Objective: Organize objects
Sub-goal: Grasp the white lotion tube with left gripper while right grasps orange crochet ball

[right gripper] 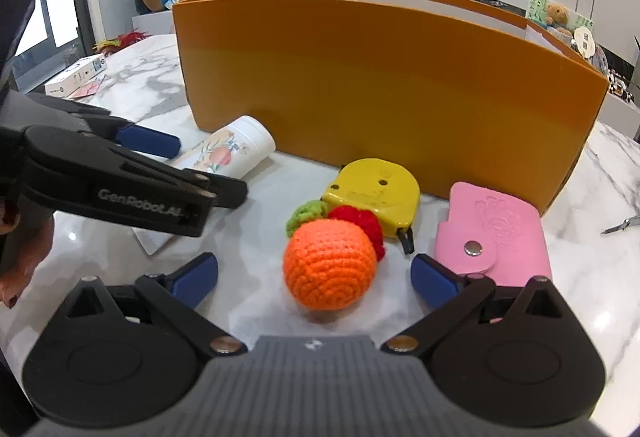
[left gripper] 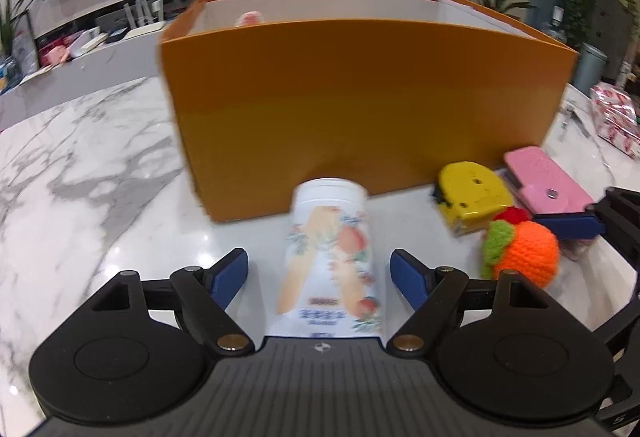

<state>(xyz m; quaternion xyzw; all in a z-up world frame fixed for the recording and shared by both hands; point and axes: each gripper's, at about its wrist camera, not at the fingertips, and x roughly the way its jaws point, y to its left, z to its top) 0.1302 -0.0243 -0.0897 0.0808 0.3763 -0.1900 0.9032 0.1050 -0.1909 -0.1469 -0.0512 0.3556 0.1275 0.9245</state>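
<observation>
Lying on its side on the white marble counter (left gripper: 80, 165): a white cylindrical canister with a peach print (left gripper: 332, 261), cap end pointing toward, and near, the front wall of the tall orange cardboard box (left gripper: 360, 109). Straddled by the left hand-held gripper (left gripper: 319, 277), blue pads spread wide on either side, neither touching. Same canister (right gripper: 230, 153) seen from the right wrist, with the left hand-held gripper (right gripper: 192, 167) reaching in over its lower half.

Further right, a crocheted orange ball with a green leaf and red tuft (right gripper: 330, 265), sitting between the spread pads of the right hand-held gripper (right gripper: 314, 279), again no contact. Just behind it, touching or nearly so, a yellow tape measure (right gripper: 374, 197); beside that, a pink snap-button leather key case (right gripper: 500, 233) close to the box wall.

Judging by the layout, early going: four items out on the counter, none gripped. Inside the box, only a blurred pink thing (left gripper: 250, 19) peeking above the rim, so perhaps one item stowed. Left to do, probably: closing on canister and ball, lifting over the wall, then tape measure and key case.
</observation>
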